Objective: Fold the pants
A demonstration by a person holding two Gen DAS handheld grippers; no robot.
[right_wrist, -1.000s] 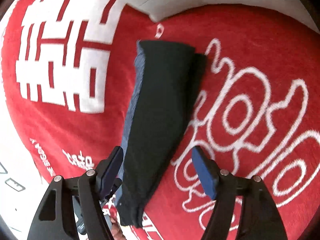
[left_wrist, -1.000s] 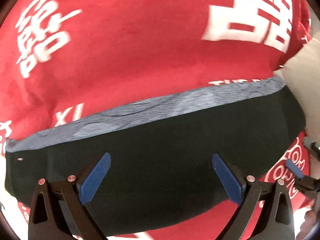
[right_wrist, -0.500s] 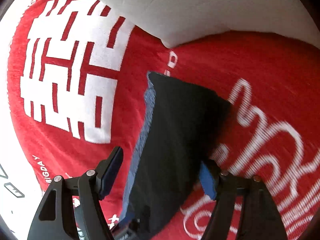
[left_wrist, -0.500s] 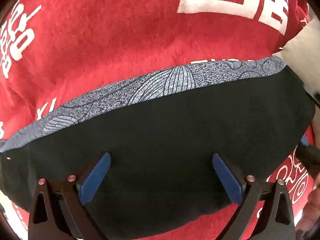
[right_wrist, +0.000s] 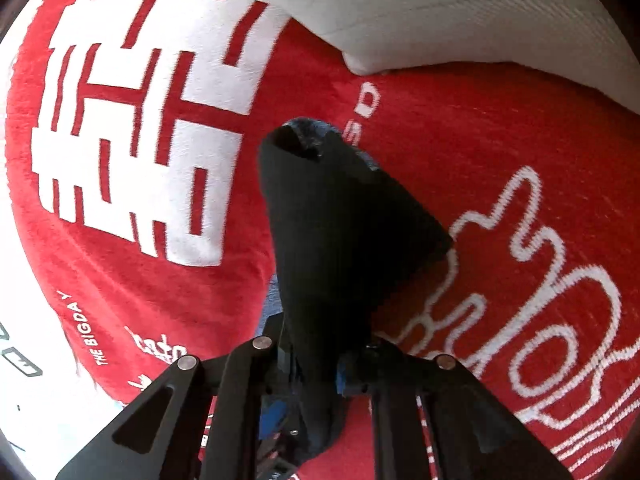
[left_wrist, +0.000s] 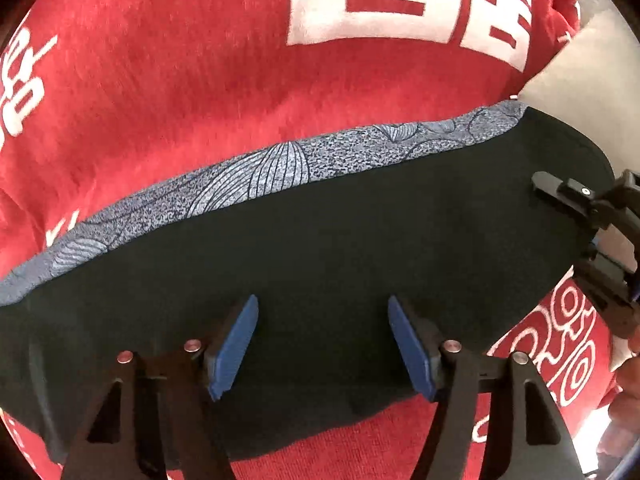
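Note:
The black pants, with a blue-grey patterned strip along the far edge, lie folded in a long band on a red blanket. My left gripper is over the near middle of the pants, jaws partly closed with a gap and nothing between the blue pads. My right gripper is shut on one end of the pants and lifts it, so the cloth stands up in a cone. The right gripper also shows in the left wrist view at the pants' right end.
The red blanket with white characters and loops covers the surface. A white pillow or cushion lies at the far side, and shows at the right in the left wrist view. A white edge borders the blanket at lower left.
My right gripper has closed on the end of the pants and raised it. My left gripper's jaws have narrowed and it has moved in over the pants.

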